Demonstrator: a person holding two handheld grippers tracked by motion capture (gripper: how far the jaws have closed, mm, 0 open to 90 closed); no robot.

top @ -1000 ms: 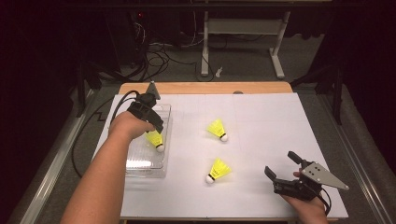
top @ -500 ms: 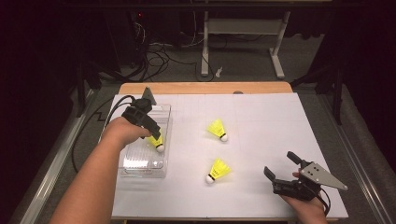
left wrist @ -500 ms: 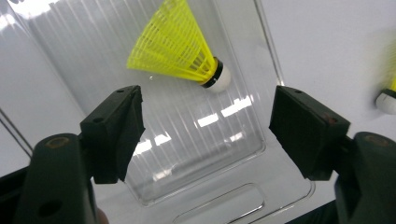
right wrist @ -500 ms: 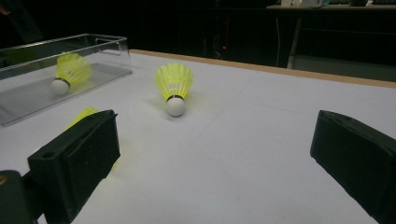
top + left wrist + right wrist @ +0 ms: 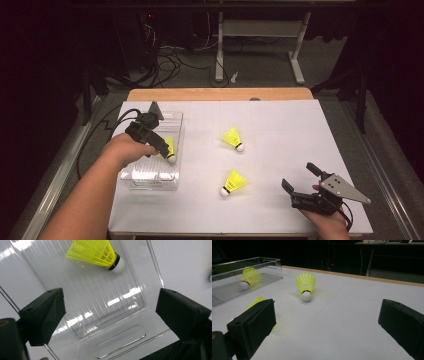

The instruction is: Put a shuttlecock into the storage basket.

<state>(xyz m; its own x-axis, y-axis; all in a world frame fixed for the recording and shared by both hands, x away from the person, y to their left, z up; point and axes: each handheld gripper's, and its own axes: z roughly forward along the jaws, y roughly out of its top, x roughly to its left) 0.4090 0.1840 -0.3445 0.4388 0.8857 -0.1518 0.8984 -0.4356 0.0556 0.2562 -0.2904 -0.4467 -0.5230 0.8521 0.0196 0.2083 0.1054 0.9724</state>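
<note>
Left gripper view: spread left tongs (image 5: 110,315), just opening above the yellow feathered shuttlecock (image 5: 96,253) at twelve o'clock in the clear plastic tray (image 5: 140,305), could nudge it on withdrawal.

This looks like a lab or test room. A white tabletop (image 5: 280,145) stands on a grey floor (image 5: 260,65), with loose cables (image 5: 165,55) and a metal desk frame (image 5: 260,40) behind. The dim background probably hides more equipment.

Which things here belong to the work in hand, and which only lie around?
Belong to the work:
- clear tray
- shuttlecock in the tray, just released by the opening left gripper
- far shuttlecock and near shuttlecock on the table
- right gripper

Lying around:
- floor cables
- stand
</note>
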